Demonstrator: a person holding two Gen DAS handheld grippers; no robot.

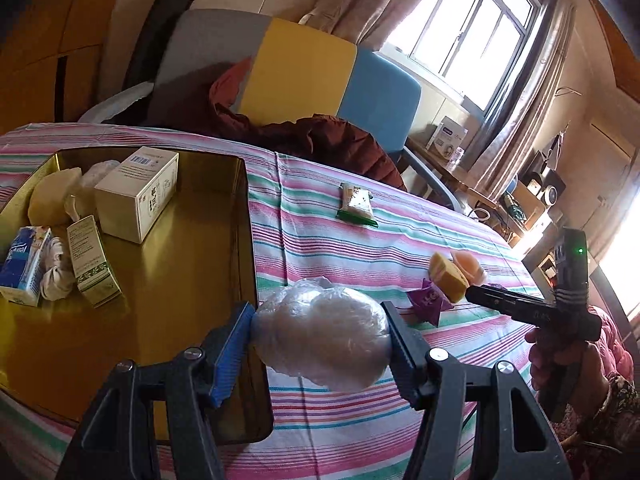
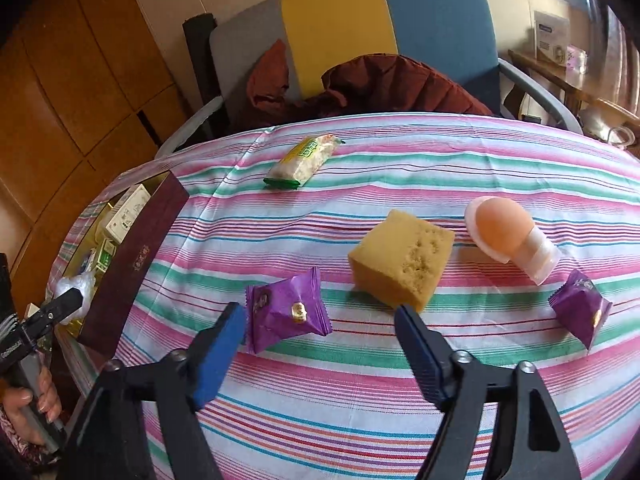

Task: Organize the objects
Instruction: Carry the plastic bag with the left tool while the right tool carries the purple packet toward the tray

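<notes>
With my left tool (image 1: 320, 340) clamped on the plastic-wrapped bundle (image 1: 322, 338) just beside the box (image 1: 244, 216) rim, I'd lift clear of the wall before releasing inside, while my right tool (image 2: 320, 320) hangs wide over the purple packet (image 2: 286, 310).

You can make out only "…nal" on the blue carton (image 1: 25, 265) in the box (image 1: 192, 216). A barcode sits atop the white carton (image 1: 136, 196); its print is too small to read.

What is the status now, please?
Left gripper shut on clear plastic-wrapped white bundle, beside gold box. Right gripper open near purple snack packet.
</notes>
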